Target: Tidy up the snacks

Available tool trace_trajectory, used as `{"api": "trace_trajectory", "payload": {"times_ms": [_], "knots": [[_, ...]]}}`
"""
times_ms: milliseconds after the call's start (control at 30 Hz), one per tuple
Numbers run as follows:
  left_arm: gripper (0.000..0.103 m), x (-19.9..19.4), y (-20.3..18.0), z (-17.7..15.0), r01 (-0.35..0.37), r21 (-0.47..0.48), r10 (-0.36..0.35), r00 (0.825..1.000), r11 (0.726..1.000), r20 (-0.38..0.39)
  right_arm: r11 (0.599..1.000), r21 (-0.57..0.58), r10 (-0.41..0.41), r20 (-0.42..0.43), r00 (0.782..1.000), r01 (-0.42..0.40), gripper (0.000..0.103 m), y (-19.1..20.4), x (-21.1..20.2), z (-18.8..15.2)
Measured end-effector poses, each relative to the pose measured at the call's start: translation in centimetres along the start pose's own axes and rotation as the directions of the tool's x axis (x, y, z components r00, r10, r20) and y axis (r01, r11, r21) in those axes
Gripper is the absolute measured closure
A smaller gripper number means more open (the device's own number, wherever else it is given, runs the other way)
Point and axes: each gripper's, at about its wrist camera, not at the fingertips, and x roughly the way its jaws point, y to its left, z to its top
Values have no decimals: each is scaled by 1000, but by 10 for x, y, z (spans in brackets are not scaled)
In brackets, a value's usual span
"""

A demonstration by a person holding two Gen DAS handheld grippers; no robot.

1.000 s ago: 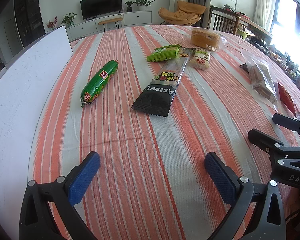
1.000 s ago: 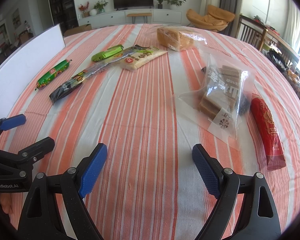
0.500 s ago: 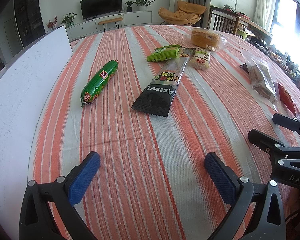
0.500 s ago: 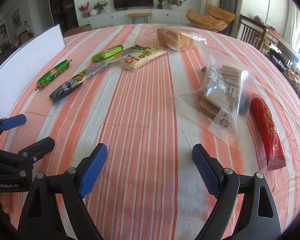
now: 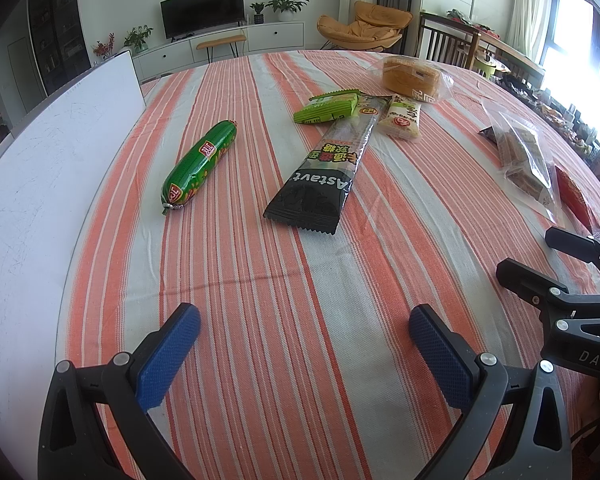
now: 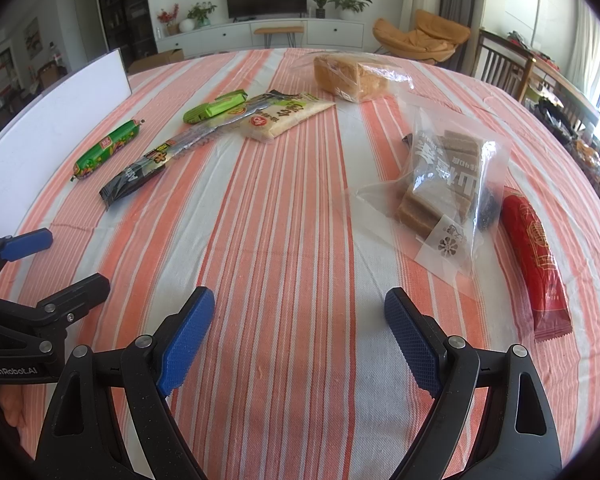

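Snacks lie spread on the striped tablecloth. A green sausage (image 5: pixel 199 162) lies left, a long black packet (image 5: pixel 324 176) beside it, a small green packet (image 5: pixel 327 107) and a cream packet (image 5: pixel 402 120) behind. A bagged cake (image 5: pixel 412 76) is at the back. A clear bag of brown bars (image 6: pixel 444 180) and a red packet (image 6: pixel 534 264) lie right. My left gripper (image 5: pixel 304 344) is open and empty near the table's front. My right gripper (image 6: pixel 300 328) is open and empty beside it.
A white board (image 5: pixel 52 152) lies along the table's left side. The striped tablecloth (image 6: pixel 292 240) covers the round table. A TV unit, an orange chair and wooden chairs stand beyond the far edge.
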Motion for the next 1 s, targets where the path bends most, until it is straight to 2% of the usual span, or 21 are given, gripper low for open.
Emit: {"api": "trace_trajectory", "payload": {"times_ms": [233, 300, 400, 500, 567, 633, 667, 700, 800, 833, 867, 933, 1000], "knots": [[0, -2, 3, -2, -14, -14, 14, 1000, 1000, -2, 1000, 0, 1, 0, 1000, -1, 14, 0, 0, 0], [0, -6, 12, -5, -25, -54, 24, 1000, 998, -16, 1000, 0, 1, 0, 1000, -1, 14, 0, 0, 0], [0, -15, 38, -6, 9, -176, -12, 1000, 984, -14, 1000, 0, 1, 0, 1000, -1, 14, 0, 0, 0], [0, -20, 64, 13, 37, -282, -35, 999, 959, 11, 1000, 0, 2, 0, 1000, -2, 14, 0, 0, 0], [0, -19, 73, 34, 9, -322, -4, 1000, 947, 18, 1000, -2, 4, -1, 1000, -4, 13, 0, 0, 0], [1, -5, 76, 58, -27, -316, 24, 1000, 948, -15, 1000, -1, 4, -1, 1000, -4, 13, 0, 0, 0], [6, 5, 76, 69, -45, -302, 36, 999, 952, -38, 1000, -1, 4, -1, 1000, -4, 13, 0, -1, 0], [17, 17, 77, 78, -63, -289, 47, 997, 955, -61, 1000, -1, 4, -1, 1000, -4, 13, 0, 0, 0], [42, 52, 82, 95, -83, -271, 48, 990, 959, -132, 1000, -1, 4, 0, 1000, -4, 13, 0, -1, 0], [44, 54, 82, 98, -101, -256, 75, 991, 961, -111, 1000, -1, 4, 0, 1000, -4, 13, 0, -1, 0], [64, 55, 80, 102, -101, -237, 79, 992, 966, -99, 1000, -1, 3, -1, 1000, -3, 13, 0, -1, 0], [79, 54, 78, 104, -76, -221, 53, 992, 972, -111, 1000, -2, 4, -1, 1000, -4, 13, 0, 0, 0], [80, 45, 74, 96, -70, -210, 49, 993, 975, -105, 1000, -3, 4, -1, 1000, -4, 13, 0, -1, 1]]}}
